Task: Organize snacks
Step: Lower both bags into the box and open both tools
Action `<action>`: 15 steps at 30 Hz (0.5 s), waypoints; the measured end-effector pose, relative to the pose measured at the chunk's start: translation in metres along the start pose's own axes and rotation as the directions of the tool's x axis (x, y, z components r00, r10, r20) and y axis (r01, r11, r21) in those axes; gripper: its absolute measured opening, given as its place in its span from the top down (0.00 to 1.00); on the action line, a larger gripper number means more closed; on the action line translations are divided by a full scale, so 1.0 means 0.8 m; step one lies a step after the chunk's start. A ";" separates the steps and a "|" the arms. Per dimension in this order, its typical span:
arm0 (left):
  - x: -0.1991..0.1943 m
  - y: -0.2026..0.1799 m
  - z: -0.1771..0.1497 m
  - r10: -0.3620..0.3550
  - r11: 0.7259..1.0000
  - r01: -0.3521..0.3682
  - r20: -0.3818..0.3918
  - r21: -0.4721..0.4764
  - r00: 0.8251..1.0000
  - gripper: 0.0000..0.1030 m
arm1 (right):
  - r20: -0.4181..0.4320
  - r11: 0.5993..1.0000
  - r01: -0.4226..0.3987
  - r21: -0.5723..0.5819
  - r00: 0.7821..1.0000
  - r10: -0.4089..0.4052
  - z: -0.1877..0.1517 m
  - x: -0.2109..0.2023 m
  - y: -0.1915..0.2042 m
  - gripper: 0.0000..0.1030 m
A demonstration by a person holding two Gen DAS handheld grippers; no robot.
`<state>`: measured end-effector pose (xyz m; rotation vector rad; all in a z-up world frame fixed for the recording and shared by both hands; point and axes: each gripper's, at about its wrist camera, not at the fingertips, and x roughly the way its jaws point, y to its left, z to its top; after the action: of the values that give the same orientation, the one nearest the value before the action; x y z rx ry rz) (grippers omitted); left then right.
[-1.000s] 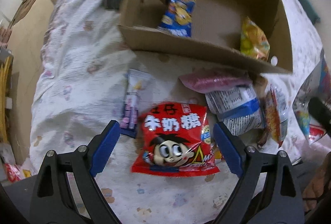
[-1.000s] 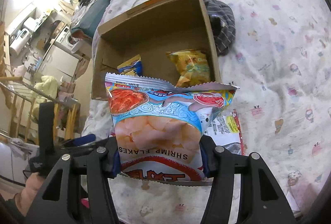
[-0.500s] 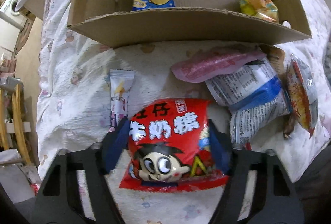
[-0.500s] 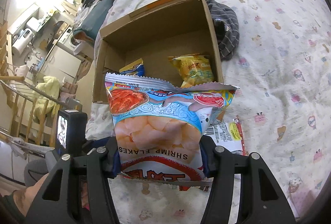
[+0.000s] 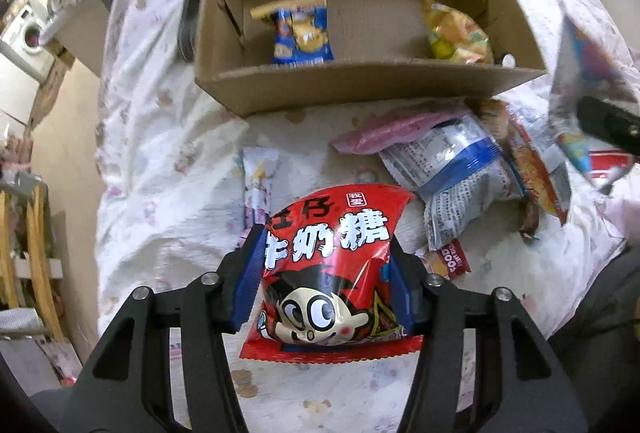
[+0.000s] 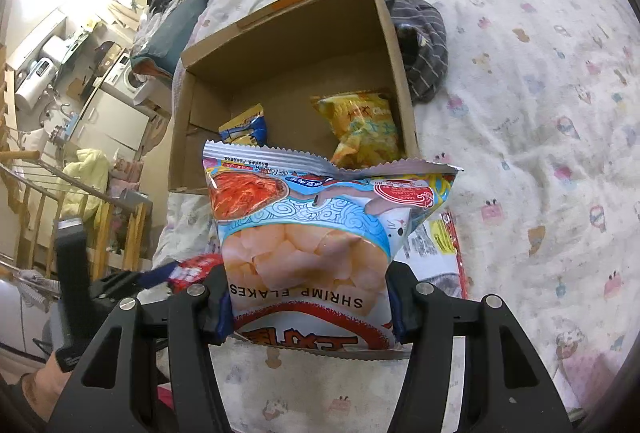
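Note:
My left gripper (image 5: 325, 253) points down at the bed, and its jaws are closing with the red candy bag (image 5: 320, 297) between them. The blue pads press into both sides of the bag, which is crumpled and lifted off the sheet. My right gripper (image 6: 310, 301) is shut on the shrimp flakes bag (image 6: 320, 225) and holds it upright in front of the cardboard box (image 6: 396, 73). In the left wrist view the box (image 5: 360, 89) lies beyond the red bag. It holds a blue snack bag (image 5: 302, 33) and a yellow snack bag (image 5: 456, 33).
Loose snacks lie right of the red bag: a pink packet (image 5: 400, 133) and a white and blue bag (image 5: 460, 173). A white stick packet (image 5: 260, 173) lies to its left. A grey striped cloth (image 6: 424, 45) rests beside the box. The bed drops off at the left.
The left jaws came in from wide open onto the red candy bag, squeezed it, and raised it off the sheet. The right gripper and its shrimp flakes bag stayed put.

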<state>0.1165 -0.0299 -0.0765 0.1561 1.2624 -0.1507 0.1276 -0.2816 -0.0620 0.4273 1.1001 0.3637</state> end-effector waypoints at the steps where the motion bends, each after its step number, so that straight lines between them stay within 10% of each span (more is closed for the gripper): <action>1: -0.010 -0.001 0.001 0.001 1.000 -0.001 0.023 -0.002 1.000 0.50 | 0.002 1.000 0.001 -0.001 1.000 -0.001 -0.001 -0.001 0.000 0.43; 15: -0.084 0.031 0.076 0.038 0.998 -0.026 0.249 -0.050 0.968 0.50 | 0.037 0.999 -0.032 -0.035 0.999 0.033 0.038 -0.015 0.028 0.43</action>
<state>0.1586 -0.0156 0.0065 0.1137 1.0103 -0.1092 0.1487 -0.2726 -0.0295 0.4205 1.0501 0.4014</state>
